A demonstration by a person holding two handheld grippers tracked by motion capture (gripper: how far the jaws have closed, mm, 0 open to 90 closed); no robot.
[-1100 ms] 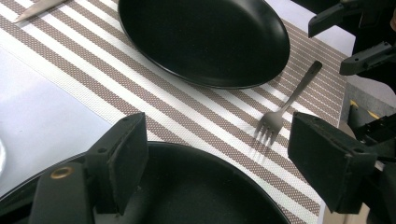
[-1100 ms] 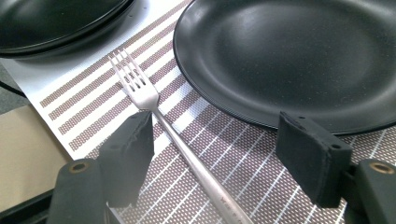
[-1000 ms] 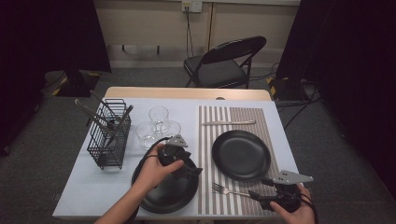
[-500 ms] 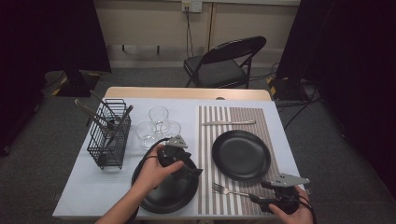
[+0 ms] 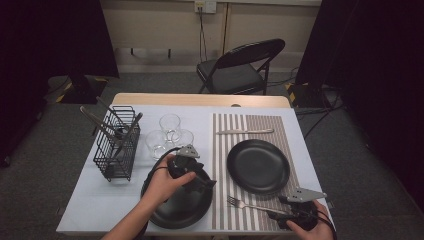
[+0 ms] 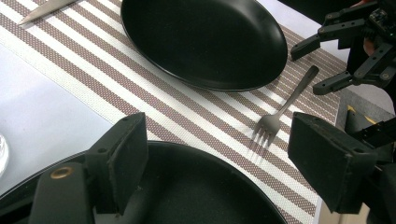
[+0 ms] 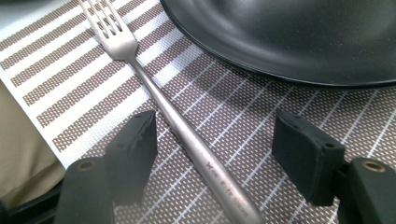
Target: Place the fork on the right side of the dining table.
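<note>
A steel fork (image 5: 250,205) lies on the striped placemat (image 5: 225,135), tines to the left, near the table's front edge. My right gripper (image 5: 276,214) stands open astride its handle; in the right gripper view the fork (image 7: 154,88) runs between the jaws of the gripper (image 7: 215,154), untouched by the pads. My left gripper (image 5: 204,183) hovers open over the right rim of the near black plate (image 5: 180,205). In the left gripper view this gripper (image 6: 226,163) holds nothing, with the fork (image 6: 285,107) and the right gripper (image 6: 322,65) beyond it.
A second black plate (image 5: 258,165) sits on the placemat, with a knife (image 5: 245,131) behind it. Three clear glasses (image 5: 170,125) stand at mid-table, and a black wire basket (image 5: 117,145) with utensils at the left. A folding chair (image 5: 240,65) stands behind the table.
My right gripper has shifted slightly left and toward the front edge along the fork's handle. The left hand and both plates have not moved.
</note>
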